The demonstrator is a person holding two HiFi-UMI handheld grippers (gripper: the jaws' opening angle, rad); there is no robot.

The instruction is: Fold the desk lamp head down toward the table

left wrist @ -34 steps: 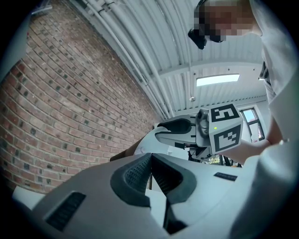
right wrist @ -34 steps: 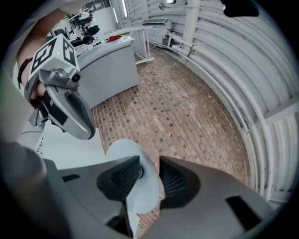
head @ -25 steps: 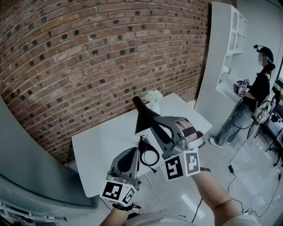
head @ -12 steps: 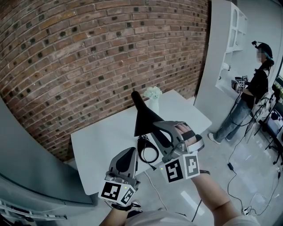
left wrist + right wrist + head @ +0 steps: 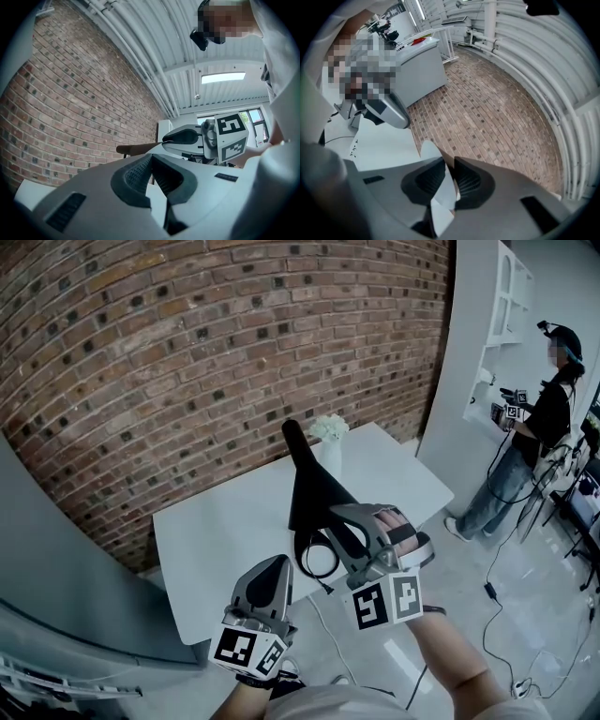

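Head view, lamp: the black cone-shaped lamp head [image 5: 314,491] stood over the middle of the white table [image 5: 211,531]. Its narrow neck slanted up toward the brick wall [image 5: 187,352] and its wide mouth faced down and toward the person.
Head view, right gripper: the right gripper [image 5: 339,524] was at the shade's lower rim, one jaw on either side of the edge.
Head view, left gripper: the left gripper [image 5: 274,576] hung by the table's near edge, apart from the lamp.
Head view, nearby: a coiled black cable [image 5: 317,557] lay just under the shade. A vase [image 5: 328,442] of white flowers stood behind the neck. Another person [image 5: 544,437] stood well apart, by white shelving.
Left gripper view: the left gripper [image 5: 151,161] had its jaws together with nothing between them. Past them showed the lamp head [image 5: 133,149] as a dark bar and the right gripper [image 5: 185,137] with its marker cube [image 5: 232,136].
Right gripper view: the right gripper [image 5: 447,176] had just been closing its jaws. They were clamped on the thin pale rim of the lamp head [image 5: 430,149], with the table [image 5: 379,140] beyond.
Handling: the shade looked light, thin-walled and smooth, so a grip on the rim might slip or flex it. I judged the hinge would be stiff. Pressing near the neck, with the base steadied, seemed safer.
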